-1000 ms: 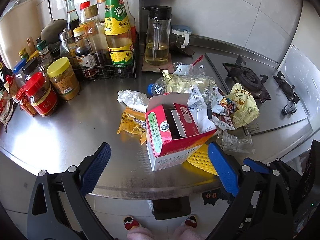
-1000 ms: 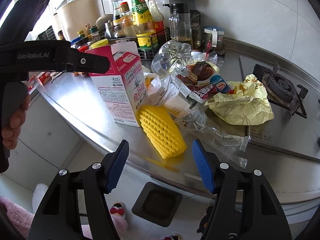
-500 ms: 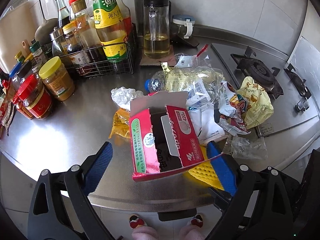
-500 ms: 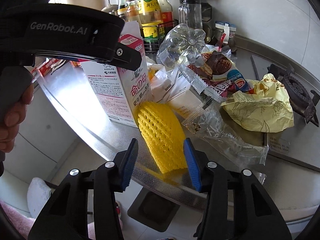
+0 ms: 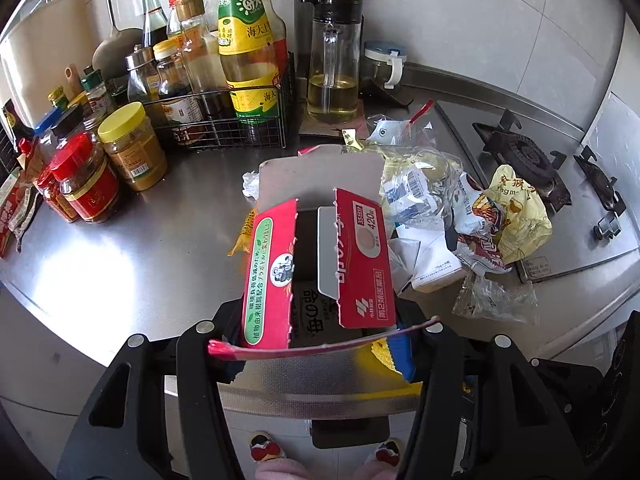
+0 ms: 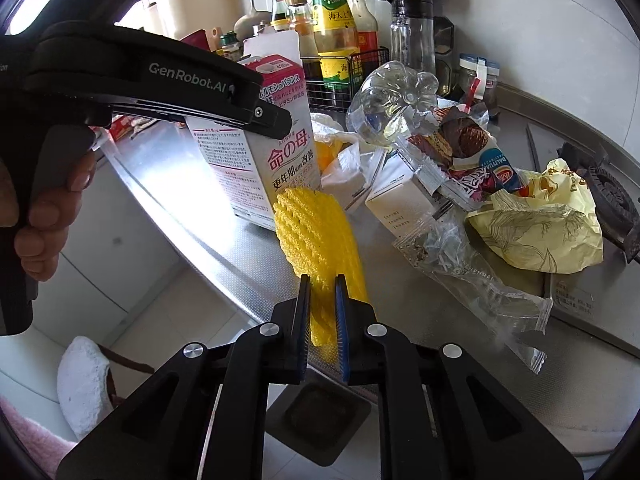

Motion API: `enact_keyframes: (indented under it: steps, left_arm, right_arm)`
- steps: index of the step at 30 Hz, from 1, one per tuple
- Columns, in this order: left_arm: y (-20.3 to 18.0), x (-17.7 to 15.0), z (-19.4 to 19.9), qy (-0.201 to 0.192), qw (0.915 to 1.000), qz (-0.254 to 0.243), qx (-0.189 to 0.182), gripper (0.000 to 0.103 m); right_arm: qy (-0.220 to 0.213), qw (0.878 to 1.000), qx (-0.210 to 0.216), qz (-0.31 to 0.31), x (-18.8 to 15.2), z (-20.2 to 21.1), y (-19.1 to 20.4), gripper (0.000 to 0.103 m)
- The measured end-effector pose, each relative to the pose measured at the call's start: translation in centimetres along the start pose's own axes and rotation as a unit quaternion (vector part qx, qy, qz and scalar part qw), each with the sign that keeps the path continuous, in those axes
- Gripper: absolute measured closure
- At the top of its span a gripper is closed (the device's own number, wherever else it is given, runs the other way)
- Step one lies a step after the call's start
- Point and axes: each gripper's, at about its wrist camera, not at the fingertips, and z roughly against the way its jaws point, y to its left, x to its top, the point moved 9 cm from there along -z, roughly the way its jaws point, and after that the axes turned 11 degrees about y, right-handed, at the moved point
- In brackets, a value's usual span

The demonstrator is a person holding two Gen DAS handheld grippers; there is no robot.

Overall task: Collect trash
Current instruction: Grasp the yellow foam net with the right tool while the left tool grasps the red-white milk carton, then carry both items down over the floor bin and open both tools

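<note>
Now my right gripper [image 6: 322, 316] pinches the yellow net [image 6: 320, 232] at the counter [image 5: 160, 264] edge, its length running away from me; my left gripper [image 5: 316, 344] clamps the box [image 5: 320, 256] beside it.

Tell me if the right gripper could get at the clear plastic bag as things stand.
Probably not yet: the right gripper is shut on the yellow foam net. The clear plastic bag lies uncovered just beside it.

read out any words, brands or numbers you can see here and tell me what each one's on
"GenRobot.AI": black left gripper body.
"命の母", "更年期": pink-and-white carton.
"420": carton's red top flap.
"海天": green-labelled sauce bottle.
Barcode digits on the crumpled clear plastic bottle: unreadable.
</note>
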Motion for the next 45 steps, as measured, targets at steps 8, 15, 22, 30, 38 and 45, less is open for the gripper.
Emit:
enact_keyframes:
  steps: [8, 15, 22, 30, 38, 45]
  left_arm:
    - [2.0, -3.3, 4.8, -0.021, 0.9985, 0.041, 0.029, 0.05]
    - [2.3, -8.8, 6.3, 0.0, 0.9995, 0.031, 0.012, 0.05]
    - [1.3, -16.2, 4.1, 0.063, 0.9973, -0.015, -0.035, 0.05]
    - [-0.7, -21.4, -4.1, 0.141, 0.9861, -0.03, -0.083, 0.05]
    - [-2.3, -24.5, -17.1, 0.201, 0.9733, 0.014, -0.109, 0.05]
    - [-2.4, -27.1, -26.6, 0.245, 0.9639, 0.028, -0.102, 0.05]
  right_arm:
    - [0.017, 0.999, 0.02, 0.035, -2.5, 1.5, 1.5, 0.09]
    - [0.006, 1.0, 0.015, 0.001, -4.6, 4.1, 1.8, 0.09]
    - [0.027, 0.999, -0.007, -0.042, -9.3, 3.9, 4.4, 0.09]
    - [0.099, 0.989, -0.01, -0.114, -17.6, -2.8, 3.9, 0.09]
    - [0.145, 0.974, 0.006, -0.173, -23.8, -14.3, 0.8, 0.09]
    - [0.205, 0.959, 0.012, -0.195, -28.4, -23.2, -1.2, 0.087]
